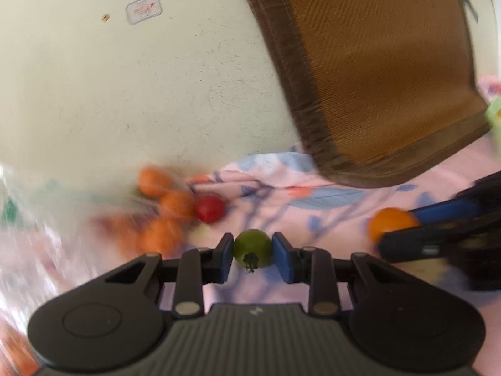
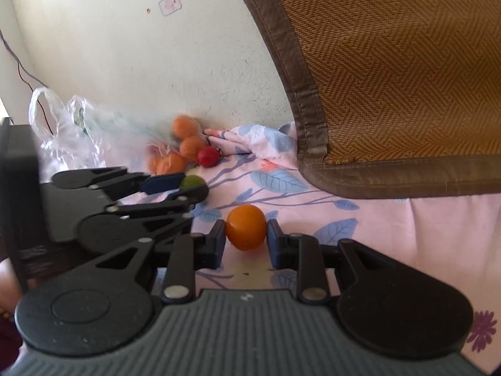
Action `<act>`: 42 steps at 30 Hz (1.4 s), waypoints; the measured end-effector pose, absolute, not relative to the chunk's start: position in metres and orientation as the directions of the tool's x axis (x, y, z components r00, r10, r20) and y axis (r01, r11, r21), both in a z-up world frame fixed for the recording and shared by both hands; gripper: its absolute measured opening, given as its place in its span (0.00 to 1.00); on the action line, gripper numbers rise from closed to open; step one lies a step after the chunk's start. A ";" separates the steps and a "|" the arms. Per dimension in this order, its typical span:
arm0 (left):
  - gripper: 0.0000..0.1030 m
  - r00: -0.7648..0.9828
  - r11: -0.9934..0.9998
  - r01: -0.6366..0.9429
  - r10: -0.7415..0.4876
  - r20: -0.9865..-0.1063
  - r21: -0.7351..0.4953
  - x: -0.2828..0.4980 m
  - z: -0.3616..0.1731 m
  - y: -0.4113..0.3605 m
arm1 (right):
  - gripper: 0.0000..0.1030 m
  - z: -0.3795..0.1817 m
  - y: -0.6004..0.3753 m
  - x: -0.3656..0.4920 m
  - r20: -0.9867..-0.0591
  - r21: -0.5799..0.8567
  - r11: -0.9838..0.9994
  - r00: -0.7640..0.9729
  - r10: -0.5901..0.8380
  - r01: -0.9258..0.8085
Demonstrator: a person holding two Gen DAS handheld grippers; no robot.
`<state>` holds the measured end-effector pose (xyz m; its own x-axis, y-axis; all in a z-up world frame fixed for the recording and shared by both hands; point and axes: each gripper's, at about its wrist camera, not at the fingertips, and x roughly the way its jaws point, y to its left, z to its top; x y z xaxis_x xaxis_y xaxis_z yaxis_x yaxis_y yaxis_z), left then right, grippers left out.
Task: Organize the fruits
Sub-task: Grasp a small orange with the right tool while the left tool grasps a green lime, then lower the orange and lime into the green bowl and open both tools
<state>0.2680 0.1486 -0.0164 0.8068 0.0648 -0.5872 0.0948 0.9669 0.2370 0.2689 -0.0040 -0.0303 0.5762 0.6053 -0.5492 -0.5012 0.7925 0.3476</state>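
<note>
My left gripper (image 1: pixel 253 252) is shut on a small green fruit (image 1: pixel 253 247), held above the pink floral cloth (image 1: pixel 328 219). It also shows in the right wrist view (image 2: pixel 191 185), with the green fruit (image 2: pixel 191 181) between its pads. My right gripper (image 2: pixel 245 233) is shut on an orange fruit (image 2: pixel 246 227); in the left wrist view that orange fruit (image 1: pixel 391 222) and gripper (image 1: pixel 404 224) are at the right. A pile of orange fruits (image 2: pixel 184 144) and one red fruit (image 2: pixel 208 156) lies by the wall.
A clear plastic bag (image 2: pixel 69 125) lies left of the pile. A brown woven mat (image 2: pixel 391 78) leans on the cream wall (image 2: pixel 125 47) at the right. The pile also shows blurred in the left wrist view (image 1: pixel 169 206).
</note>
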 end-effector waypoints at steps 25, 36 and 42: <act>0.27 0.722 0.880 0.460 -0.449 -0.526 -0.120 0.264 0.077 -0.095 | 0.30 0.010 -0.277 0.180 -0.293 0.227 0.959 0.927 0.234 -0.170; 0.29 0.617 0.855 0.469 -0.496 -0.611 -0.220 0.335 0.033 -0.140 | 0.32 -0.012 -0.298 0.198 -0.383 0.252 0.960 0.899 0.213 -0.120; 0.36 0.631 0.860 0.452 -0.496 -0.597 -0.236 0.329 0.035 -0.137 | 0.45 -0.011 -0.300 0.196 -0.354 0.251 0.961 0.912 0.207 -0.121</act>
